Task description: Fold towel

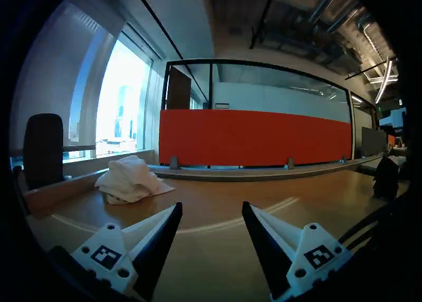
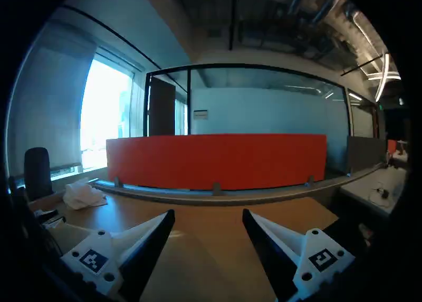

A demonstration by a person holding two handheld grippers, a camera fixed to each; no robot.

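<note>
Spread and empty, left gripper (image 1: 211, 209) and right gripper (image 2: 208, 215) hover over the tabletop (image 1: 237, 192); towel (image 1: 129, 179) lies crumpled near its far left edge. Pinching the heap could catch several layers.

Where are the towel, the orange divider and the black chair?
towel (image 1: 129, 179): left gripper view, middle of the crumpled heap.
orange divider (image 1: 253, 137): left gripper view, panel centre.
black chair (image 1: 43, 149): left gripper view, its backrest.

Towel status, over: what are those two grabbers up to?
Left gripper, right gripper: jaws open, empty. Towel crumpled on desk, untouched. Nothing blocking the way.
</note>
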